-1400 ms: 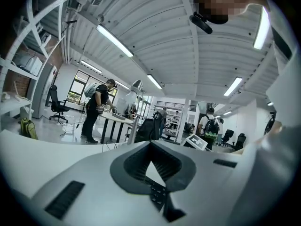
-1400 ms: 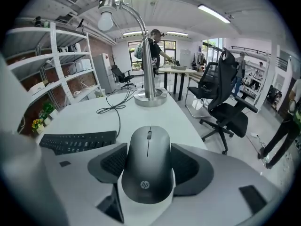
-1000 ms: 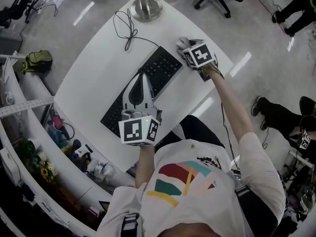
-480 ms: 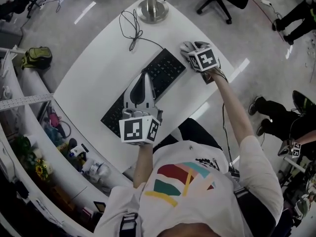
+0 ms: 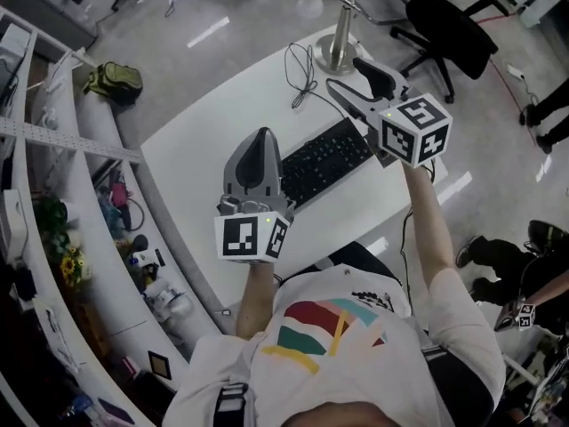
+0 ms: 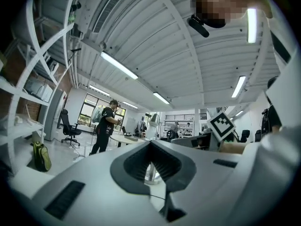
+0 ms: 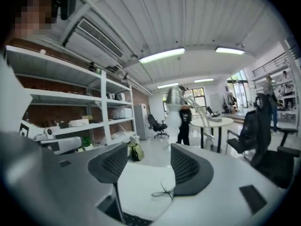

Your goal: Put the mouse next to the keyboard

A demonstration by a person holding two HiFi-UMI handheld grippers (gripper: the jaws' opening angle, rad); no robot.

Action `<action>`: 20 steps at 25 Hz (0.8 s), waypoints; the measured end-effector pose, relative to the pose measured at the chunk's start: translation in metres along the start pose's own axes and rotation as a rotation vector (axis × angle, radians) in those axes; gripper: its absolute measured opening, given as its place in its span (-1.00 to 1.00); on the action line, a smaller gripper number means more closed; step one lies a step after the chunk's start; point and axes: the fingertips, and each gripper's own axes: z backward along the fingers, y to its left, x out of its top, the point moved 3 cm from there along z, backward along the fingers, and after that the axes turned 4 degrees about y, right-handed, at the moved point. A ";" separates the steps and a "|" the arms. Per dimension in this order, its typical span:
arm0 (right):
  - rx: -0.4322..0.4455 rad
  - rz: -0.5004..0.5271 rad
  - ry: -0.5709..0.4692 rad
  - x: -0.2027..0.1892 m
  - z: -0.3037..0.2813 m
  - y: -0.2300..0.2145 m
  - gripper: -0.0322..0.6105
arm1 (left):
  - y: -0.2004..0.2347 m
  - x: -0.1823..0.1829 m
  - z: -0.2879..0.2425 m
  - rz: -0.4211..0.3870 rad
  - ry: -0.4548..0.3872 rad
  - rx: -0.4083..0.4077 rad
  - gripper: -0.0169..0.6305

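The black keyboard lies slantwise on the white round table; its edge also shows at the bottom of the right gripper view as a dark keyboard. My right gripper hangs high over the keyboard's right end, open, with nothing between its pads. No current view shows the mouse; the raised right gripper and its marker cube cover the spot beside the keyboard's right end. My left gripper hovers over the keyboard's left part, held level, its jaws shut on nothing.
A black cable loops across the table's far side, near a lamp base. An office chair stands beyond the table. Shelving with small items curves along the left, and a green backpack lies on the floor.
Both grippers have risen. The right one lifted steeply off the table at the keyboard's right end, where the mouse lay beside it, and now points nearly level. The left rose less.
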 end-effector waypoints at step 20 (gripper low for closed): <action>0.223 0.019 -0.081 0.016 -0.032 0.225 -0.86 | 0.090 0.047 0.132 -0.068 -0.067 0.312 -0.81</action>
